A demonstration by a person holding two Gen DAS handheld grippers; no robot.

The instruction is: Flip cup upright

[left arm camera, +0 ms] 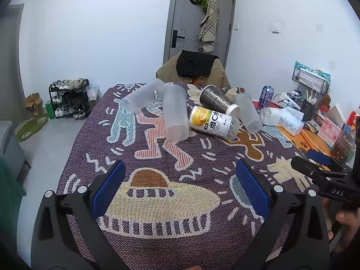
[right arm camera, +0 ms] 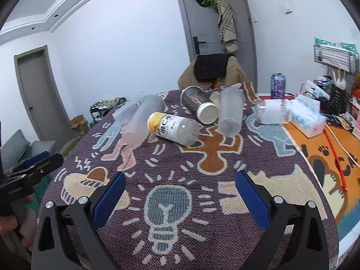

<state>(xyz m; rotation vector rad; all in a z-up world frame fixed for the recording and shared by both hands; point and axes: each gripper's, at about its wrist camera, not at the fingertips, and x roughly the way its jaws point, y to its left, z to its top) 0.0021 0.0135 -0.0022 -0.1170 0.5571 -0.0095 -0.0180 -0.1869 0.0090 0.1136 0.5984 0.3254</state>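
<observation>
Several cups lie on their sides across the far part of the patterned cloth: frosted clear cups (left arm camera: 175, 112) (left arm camera: 144, 97) (left arm camera: 247, 112), a dark paper cup with a white rim (left arm camera: 217, 100) (right arm camera: 199, 104), and a yellow-and-white labelled cup (left arm camera: 213, 121) (right arm camera: 173, 128). A frosted cup (right arm camera: 230, 110) and a clear bottle-like one (right arm camera: 272, 111) lie to the right. My left gripper (left arm camera: 180, 189) is open and empty over the near cloth. My right gripper (right arm camera: 180, 193) is open and empty, also well short of the cups; it shows at the right edge of the left wrist view (left arm camera: 319, 166).
A chair draped with a jacket (left arm camera: 193, 67) stands behind the table. A drink can (right arm camera: 277, 85), tissue pack (right arm camera: 308, 117), wire rack (left arm camera: 311, 76) and boxes crowd the right side on an orange mat (right arm camera: 333, 157). A shoe rack (left arm camera: 69, 99) stands on the floor to the left.
</observation>
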